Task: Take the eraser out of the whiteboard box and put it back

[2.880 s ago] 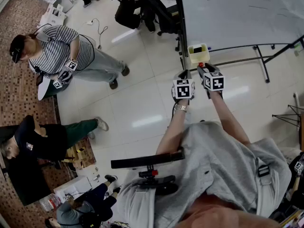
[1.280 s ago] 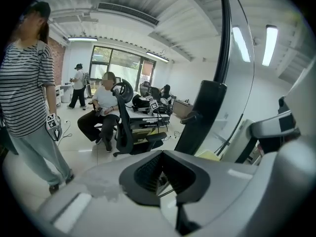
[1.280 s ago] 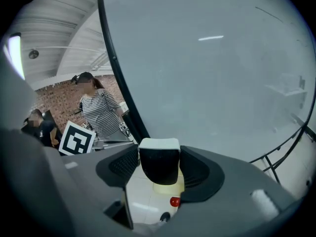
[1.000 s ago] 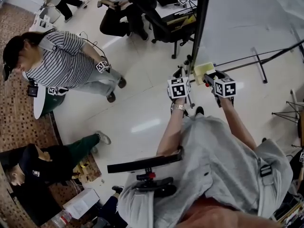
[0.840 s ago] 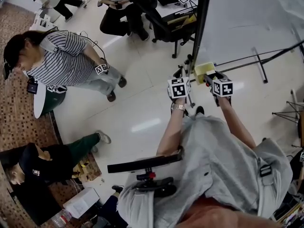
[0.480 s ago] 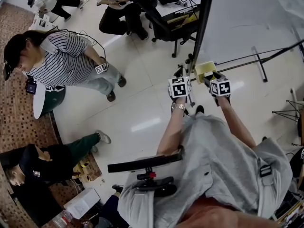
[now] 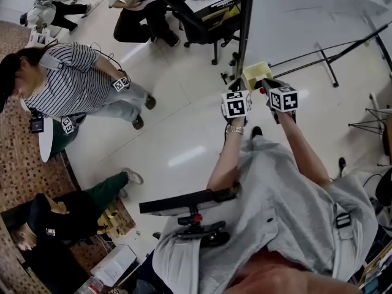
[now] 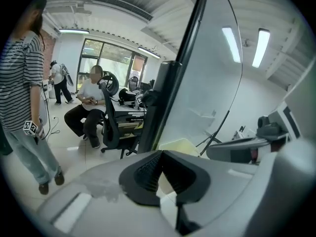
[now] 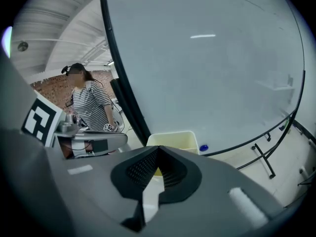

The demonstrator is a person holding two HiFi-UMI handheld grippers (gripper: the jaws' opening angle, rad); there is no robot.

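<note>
Shifted since half a second ago: left gripper (image 7: 234,86), now closer in beside box (image 7: 256,75).

Head view: both grippers side by side, pointing up the picture toward box. Left gripper just left of it, right gripper (image 7: 265,84) just below its right end. Box pale yellow, open-topped, at lower corner of board (image 7: 306,17), against black frame post (image 7: 245,23). Eraser not made out here, too small to tell inside box. No saying which way it points or how its long axis runs.

Left gripper view: jaws pressed together, tips touching, nothing between. Box rim showing just past tips, inside hidden. Right gripper off to the right. Seated person (image 8: 91,107) and person in stripes (image 8: 19,83) beyond, at left.

Right gripper view: jaws closing, tips already met, nothing pinched. Box straight ahead, just beyond tips, upright, front wall hiding its inside. Blue dot (image 9: 204,147) just beside box's right edge, on board's bottom rail. Left gripper at left, person in stripes behind it.
</note>
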